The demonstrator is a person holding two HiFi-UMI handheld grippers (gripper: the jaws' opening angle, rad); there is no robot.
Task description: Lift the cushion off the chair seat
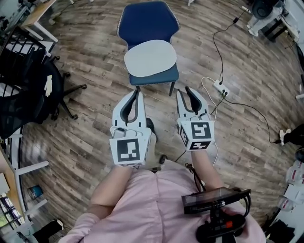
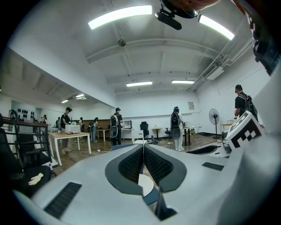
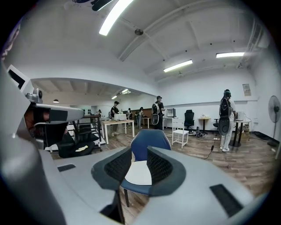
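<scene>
A blue chair (image 1: pixel 148 21) stands on the wooden floor straight ahead. A flat white cushion (image 1: pixel 150 58) lies on its seat. Both grippers hover just short of the chair's front edge and touch nothing. My left gripper (image 1: pixel 137 91) is shut, its fingertips meeting with nothing held; in the left gripper view (image 2: pixel 143 147) a sliver of the cushion (image 2: pixel 145 185) shows below the tips. My right gripper (image 1: pixel 185 90) stands open. In the right gripper view (image 3: pixel 139 159) the cushion (image 3: pixel 138 172) and the chair back (image 3: pixel 147 143) show through the gap between its jaws.
A black office chair (image 1: pixel 28 85) stands at the left. A white power strip (image 1: pixel 221 88) with trailing cables lies on the floor right of the blue chair. A desk (image 1: pixel 40 14) sits at the top left. Several people (image 2: pixel 115 127) and tables stand far back in the room.
</scene>
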